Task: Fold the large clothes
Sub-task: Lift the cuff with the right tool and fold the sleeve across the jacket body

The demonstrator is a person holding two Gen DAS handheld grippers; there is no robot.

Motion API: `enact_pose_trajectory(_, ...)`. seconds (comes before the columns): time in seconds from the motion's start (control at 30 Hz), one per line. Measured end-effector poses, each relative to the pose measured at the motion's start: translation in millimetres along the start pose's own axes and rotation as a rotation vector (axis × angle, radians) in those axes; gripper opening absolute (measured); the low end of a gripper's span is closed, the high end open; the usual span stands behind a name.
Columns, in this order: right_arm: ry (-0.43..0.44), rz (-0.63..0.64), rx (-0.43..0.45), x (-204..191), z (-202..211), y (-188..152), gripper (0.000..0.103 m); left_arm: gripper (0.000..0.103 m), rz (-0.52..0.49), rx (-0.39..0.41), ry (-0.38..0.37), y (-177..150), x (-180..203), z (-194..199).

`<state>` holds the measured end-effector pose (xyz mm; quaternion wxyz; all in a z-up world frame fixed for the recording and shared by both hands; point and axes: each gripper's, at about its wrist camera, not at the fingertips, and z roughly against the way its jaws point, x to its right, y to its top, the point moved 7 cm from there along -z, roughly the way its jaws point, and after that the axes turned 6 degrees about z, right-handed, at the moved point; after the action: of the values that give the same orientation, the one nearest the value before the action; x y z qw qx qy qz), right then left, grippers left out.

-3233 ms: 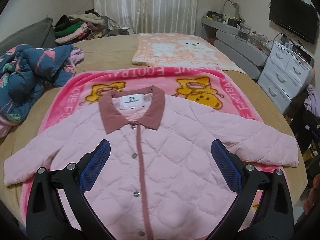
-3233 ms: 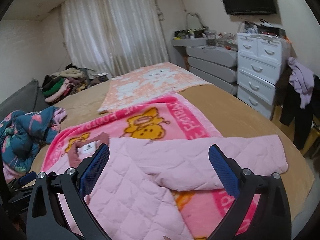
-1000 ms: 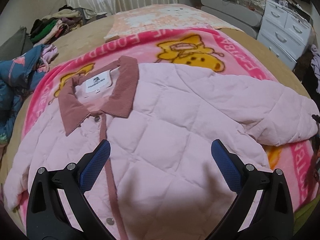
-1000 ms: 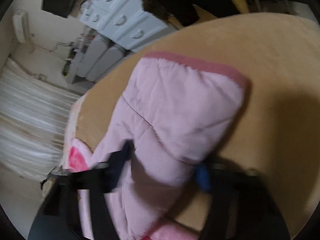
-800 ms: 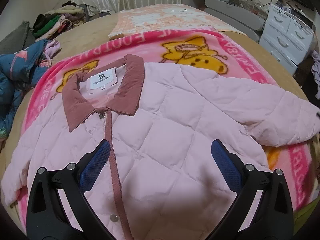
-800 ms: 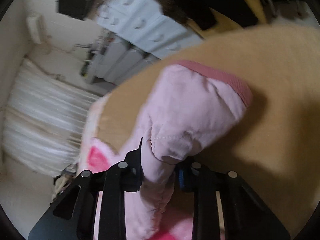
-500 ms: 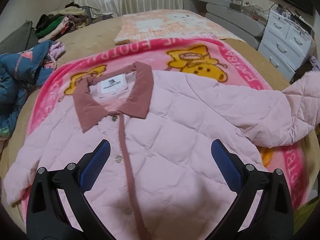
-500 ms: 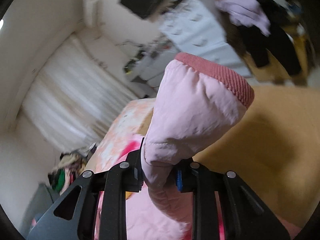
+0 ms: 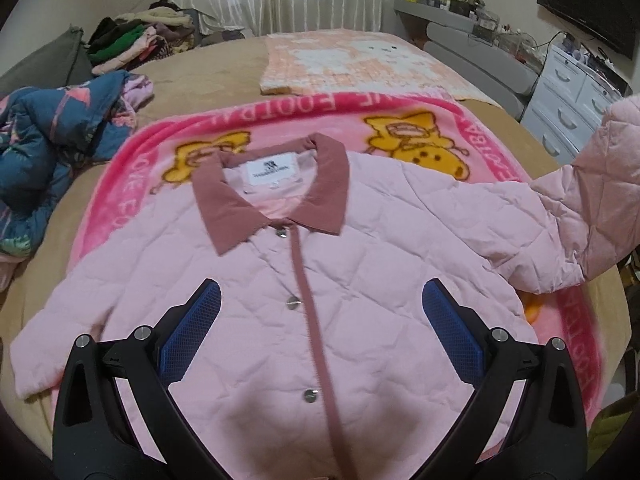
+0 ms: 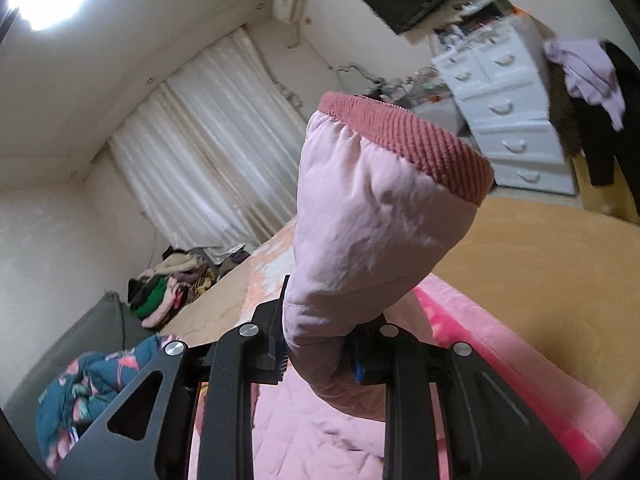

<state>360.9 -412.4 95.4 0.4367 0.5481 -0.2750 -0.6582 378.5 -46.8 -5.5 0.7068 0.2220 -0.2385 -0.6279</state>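
A pink quilted jacket with a dusty-rose collar lies face up, buttoned, on a pink cartoon blanket on the bed. My left gripper is open and empty, hovering above the jacket's lower front. My right gripper is shut on the jacket's right sleeve near the ribbed rose cuff and holds it up off the bed. The raised sleeve also shows at the right edge of the left wrist view. The other sleeve lies flat at the left.
A blue flowered quilt is heaped at the bed's left. A peach blanket lies further back. A pile of clothes sits by the curtain. White drawers and hanging clothes stand at the right.
My right gripper, shut on the sleeve, has lifted it further off the bed and tilted upward. My left gripper has drawn back a little, staying open.
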Motion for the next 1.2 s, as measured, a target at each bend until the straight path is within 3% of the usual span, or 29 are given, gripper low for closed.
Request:
enact_pose_trajectory(0.27,0.041,0.106,-0.022,-72.8,-8.3,3.0,0.022,0.095,0.024,0.049,0.013,8.4,-33.4,28.2)
enact_pose_trajectory(0.63,0.088,0.234,-0.060,-155.4,-17.3,-5.1,0.022,0.095,0.099,0.070,-0.035,17.0,-72.2,53.0)
enact_pose_trajectory(1.2,0.135,0.374,-0.130,-249.4,-45.4,-68.7,0.022,0.095,0.194,0.064,-0.003,20.7,-137.9,54.8)
